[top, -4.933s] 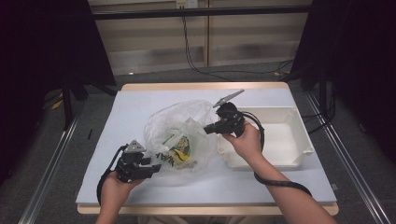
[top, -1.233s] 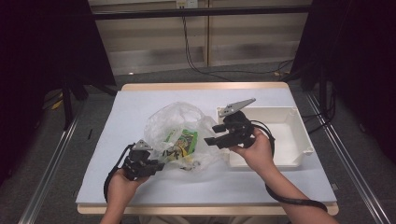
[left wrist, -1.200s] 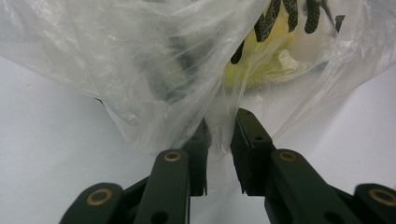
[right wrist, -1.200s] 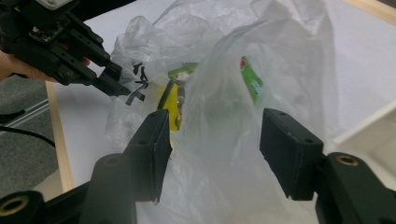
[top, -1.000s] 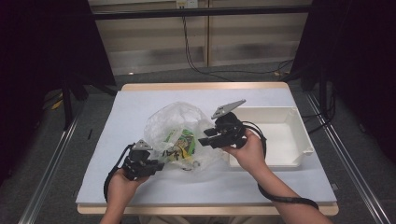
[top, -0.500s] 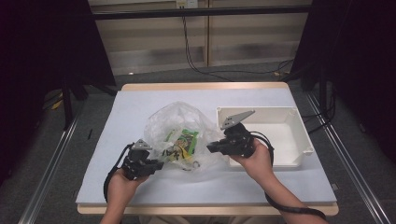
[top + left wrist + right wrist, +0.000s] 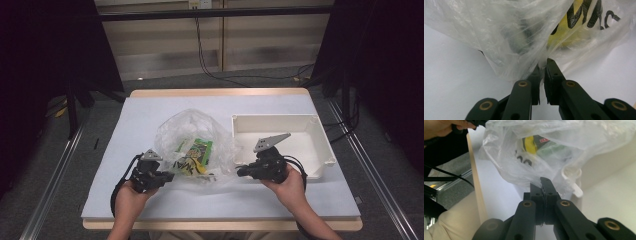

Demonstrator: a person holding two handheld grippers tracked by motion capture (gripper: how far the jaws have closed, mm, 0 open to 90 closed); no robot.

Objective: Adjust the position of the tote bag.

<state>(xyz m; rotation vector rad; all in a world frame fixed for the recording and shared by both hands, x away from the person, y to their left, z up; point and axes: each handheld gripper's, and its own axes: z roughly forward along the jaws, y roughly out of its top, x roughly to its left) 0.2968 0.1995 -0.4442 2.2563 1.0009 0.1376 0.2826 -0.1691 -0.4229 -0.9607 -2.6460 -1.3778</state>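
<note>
Risk — thin plastic bag [image 7: 192, 145] tears: left gripper [image 7: 542, 68] & right gripper [image 7: 543, 185] both clamped on film, opp. edges; packets spill.

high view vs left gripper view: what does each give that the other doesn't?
High view alone: the white bin, the right gripper at the bag's right edge, the table, both hands. Left gripper view alone: the left gripper close up, its fingers pinched on a fold of the film. Shared: the clear plastic bag with yellow printed packaging inside.
</note>
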